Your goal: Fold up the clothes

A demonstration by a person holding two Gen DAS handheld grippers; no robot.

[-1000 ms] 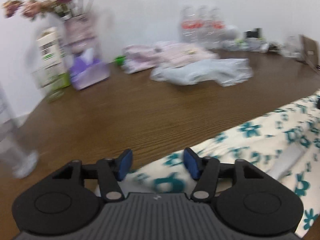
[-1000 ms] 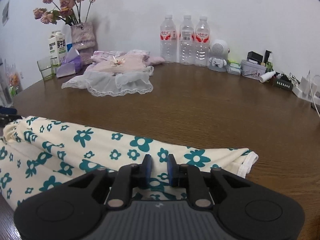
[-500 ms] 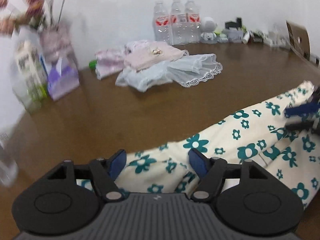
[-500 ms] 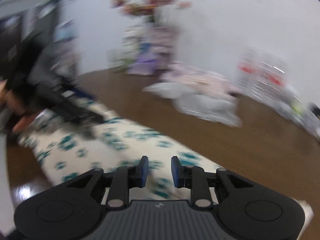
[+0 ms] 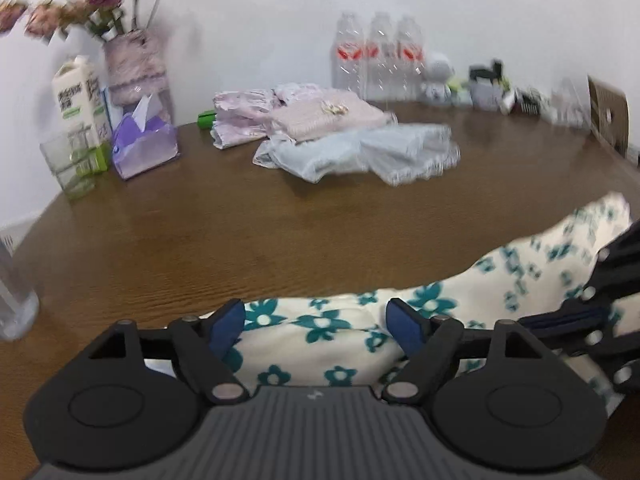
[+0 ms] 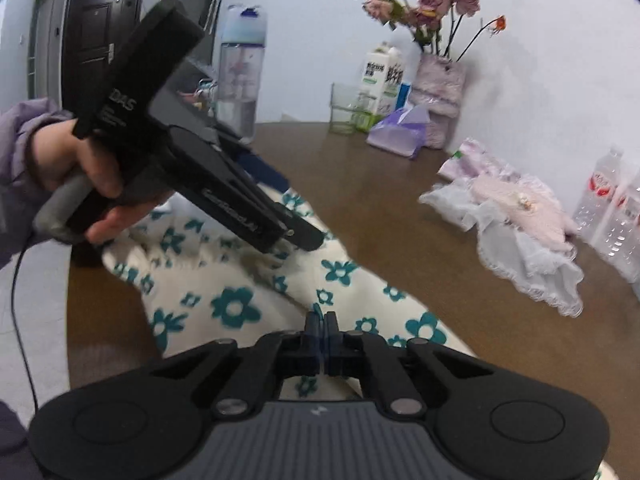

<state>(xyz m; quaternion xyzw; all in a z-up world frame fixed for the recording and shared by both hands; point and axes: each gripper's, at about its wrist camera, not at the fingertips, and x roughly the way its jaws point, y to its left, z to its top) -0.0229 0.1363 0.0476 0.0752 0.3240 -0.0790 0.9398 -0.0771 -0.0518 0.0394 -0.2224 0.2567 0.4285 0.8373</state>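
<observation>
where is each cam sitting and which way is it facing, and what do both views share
Left wrist: sits on the left gripper, looking down its opening jaws across the floral garment and table toward the back wall; the right gripper enters at right.
Right wrist: sits on the right gripper, shut, with floral fabric under the tips, facing left across the table toward a door; the left hand and a purple sleeve show.
Shared: the floral garment, the pink folded pile, the flower vase.

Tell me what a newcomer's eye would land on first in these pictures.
First the cream garment with teal flowers, spread over the near edge of the brown table. Next the two black grippers over it: the left gripper with jaws opening, the right gripper shut. Behind, a pile of pale pink and white clothes lies mid-table.
</observation>
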